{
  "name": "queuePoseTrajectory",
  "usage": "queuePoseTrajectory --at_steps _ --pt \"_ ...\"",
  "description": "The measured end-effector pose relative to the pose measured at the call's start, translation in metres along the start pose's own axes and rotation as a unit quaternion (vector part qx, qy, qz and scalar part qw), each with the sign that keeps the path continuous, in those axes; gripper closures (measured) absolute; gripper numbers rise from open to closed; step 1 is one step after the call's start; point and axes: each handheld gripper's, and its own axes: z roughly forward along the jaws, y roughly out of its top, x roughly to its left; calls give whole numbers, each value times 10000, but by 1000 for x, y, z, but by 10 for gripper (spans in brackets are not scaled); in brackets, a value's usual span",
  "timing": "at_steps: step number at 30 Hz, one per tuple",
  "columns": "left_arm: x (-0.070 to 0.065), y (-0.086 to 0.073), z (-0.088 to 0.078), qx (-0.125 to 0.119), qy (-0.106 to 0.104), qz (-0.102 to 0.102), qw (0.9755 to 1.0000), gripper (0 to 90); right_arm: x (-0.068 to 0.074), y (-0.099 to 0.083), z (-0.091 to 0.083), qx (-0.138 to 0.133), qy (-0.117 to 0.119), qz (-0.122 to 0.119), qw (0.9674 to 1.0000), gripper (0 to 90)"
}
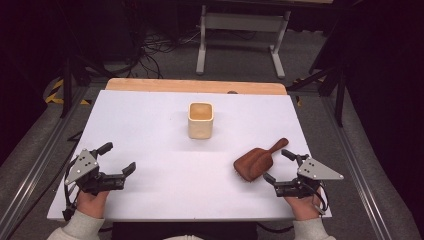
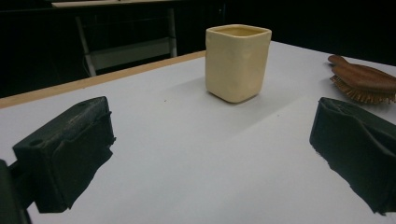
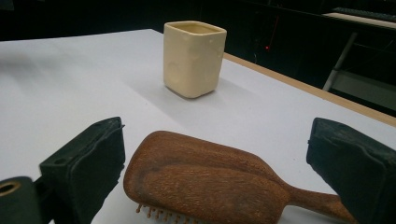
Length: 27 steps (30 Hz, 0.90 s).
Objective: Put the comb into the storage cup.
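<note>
— Where is the brush (image 1: 255, 162)?
— On the white table (image 1: 165, 145), bristles down, right in front of the right gripper (image 1: 279, 165). Its jaws are wide apart, holding nothing.
— And the left gripper (image 1: 119, 157)?
— Wide too, empty. The cup (image 1: 201, 120) stands farther back.

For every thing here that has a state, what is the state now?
Cup: upright, nothing seen inside.
Hairbrush: lying bristles down, not gripped.
Left claw: open, holding nothing.
Right claw: open, just behind the hairbrush.

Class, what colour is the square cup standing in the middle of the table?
The cup is pale cream-yellow, clearest in the left gripper view.
</note>
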Motion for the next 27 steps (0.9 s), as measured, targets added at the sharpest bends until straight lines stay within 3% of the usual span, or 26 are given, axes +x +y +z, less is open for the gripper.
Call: queuePoseTrajectory --at_steps 9,27 --pt "-1 2 -1 69 -26 85 9999 7 -7 14 3 177 21 19 9998 106" --pt "-1 0 1 48 -58 71 9999 3 -33 50 32 621 122 18 9980 128"
